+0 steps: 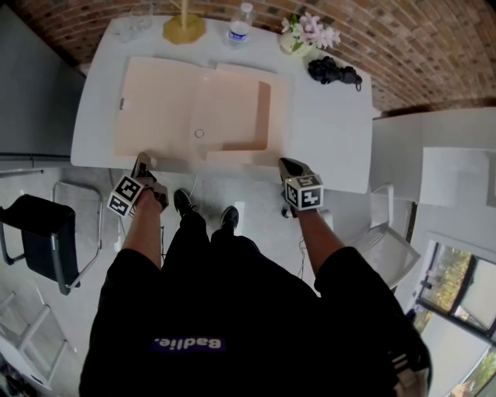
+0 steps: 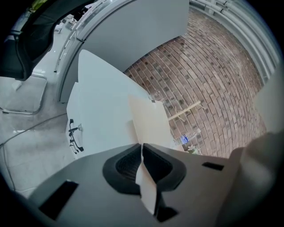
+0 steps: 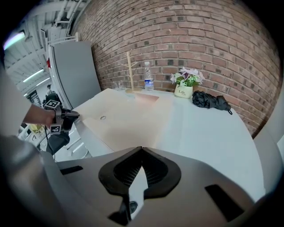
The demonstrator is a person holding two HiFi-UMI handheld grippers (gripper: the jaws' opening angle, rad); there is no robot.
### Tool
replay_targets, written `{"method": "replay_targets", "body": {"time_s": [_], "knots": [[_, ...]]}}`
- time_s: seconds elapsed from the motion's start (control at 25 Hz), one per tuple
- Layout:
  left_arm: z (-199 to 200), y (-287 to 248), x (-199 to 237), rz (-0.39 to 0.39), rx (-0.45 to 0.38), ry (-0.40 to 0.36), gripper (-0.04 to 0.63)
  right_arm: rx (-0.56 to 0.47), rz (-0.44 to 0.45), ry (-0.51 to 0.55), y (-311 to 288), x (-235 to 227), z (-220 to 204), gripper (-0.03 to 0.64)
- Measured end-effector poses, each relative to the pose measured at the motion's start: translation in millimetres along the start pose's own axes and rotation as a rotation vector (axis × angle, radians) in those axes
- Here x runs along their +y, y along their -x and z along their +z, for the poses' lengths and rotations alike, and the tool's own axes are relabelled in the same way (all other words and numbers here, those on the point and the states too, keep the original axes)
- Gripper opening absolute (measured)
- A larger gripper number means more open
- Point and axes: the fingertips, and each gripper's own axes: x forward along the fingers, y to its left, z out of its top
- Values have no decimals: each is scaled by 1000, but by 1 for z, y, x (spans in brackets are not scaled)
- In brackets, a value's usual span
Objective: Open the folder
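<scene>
Peach card folder (image 1: 155,101) lies spread on white desk (image 1: 325,132), left gripper (image 1: 142,160) pinching its near-left edge, right gripper (image 1: 289,165) closed, empty. Tugging could crease it.

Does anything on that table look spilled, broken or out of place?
Nothing stands out. The folder lies spread open on the table, its near edge pinched in the left gripper. The bottle and flower pot stand upright.
</scene>
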Motion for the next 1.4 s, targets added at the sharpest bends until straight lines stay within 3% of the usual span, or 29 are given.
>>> {"method": "replay_targets", "body": {"time_s": [0.44,0.84,1.16,1.4], "knots": [[4,9,-19,-20,-3,6,25,45,-21,-17,-1,-2,-1,28],[0,29,-83,-236,40,-135,34,-48,14,-42,18,3,15,28],[-30,45,-146,-447,119,-242,94,-117,49,-46,49,7,23,28],[-55,64,-173,-498,183,-310,115,-161,74,-39,76,13,26,28]]}}
